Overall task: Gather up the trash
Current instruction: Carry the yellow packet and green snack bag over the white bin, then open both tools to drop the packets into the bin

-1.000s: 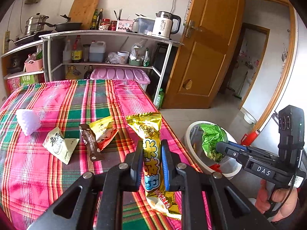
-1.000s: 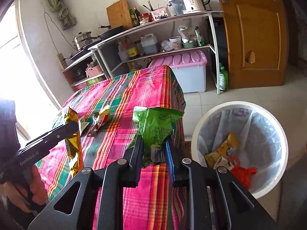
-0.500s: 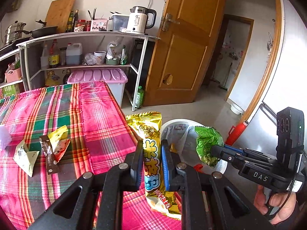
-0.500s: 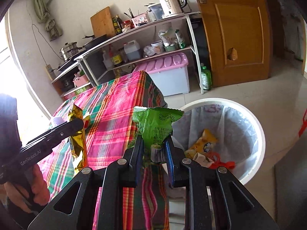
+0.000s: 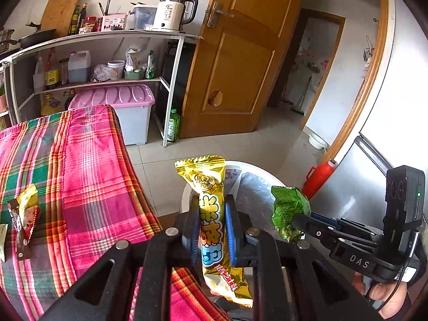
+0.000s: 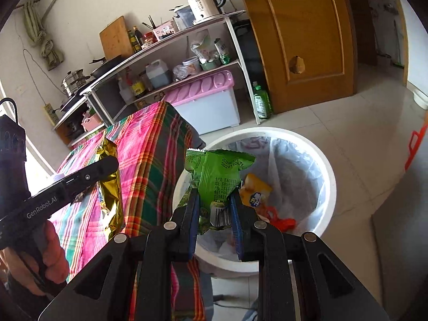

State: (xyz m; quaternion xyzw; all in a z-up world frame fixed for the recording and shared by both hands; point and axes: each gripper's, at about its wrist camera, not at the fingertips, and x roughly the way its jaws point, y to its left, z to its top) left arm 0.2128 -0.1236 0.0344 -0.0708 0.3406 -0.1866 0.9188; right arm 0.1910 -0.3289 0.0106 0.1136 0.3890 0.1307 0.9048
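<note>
While both wrappers are carried clear of the surface [image 5: 88, 165], each is pinched across its middle so that both ends hang free and the pack should fall straight once the pads part. The left tongs [image 5: 212, 230] are clamped on the yellow wrapper [image 5: 211, 224], which stands nearly upright between the blue pads, its crimped top above them and its torn lower end below. The right tongs [image 6: 214, 214] are clamped on the green wrapper [image 6: 218, 176], gripped near its barcode, with the crimped end pointing up. From the right wrist view, the green wrapper sits over the near rim of the bin [image 6: 327, 176], so release there looks close; the yellow wrapper hangs by the surface's corner nearest the bin, just short of the rim, and probably needs a little more travel. The bin, white with a clear liner, stands on the tiled floor [image 6: 347, 133] just beside that corner and already contains several pieces of trash. Along the left edge of the left wrist view, more wrappers [image 5: 25, 214] remain on the surface, so collection is judged incomplete. The surface is covered with a pink, green and orange plaid cloth that drapes over its edges. Behind it stand a shelf unit [image 5: 107, 40] carrying a kettle [image 5: 171, 12], bottles and cookware, a lidded pink storage box [image 5: 117, 107], and a wooden door [image 5: 240, 61].
</note>
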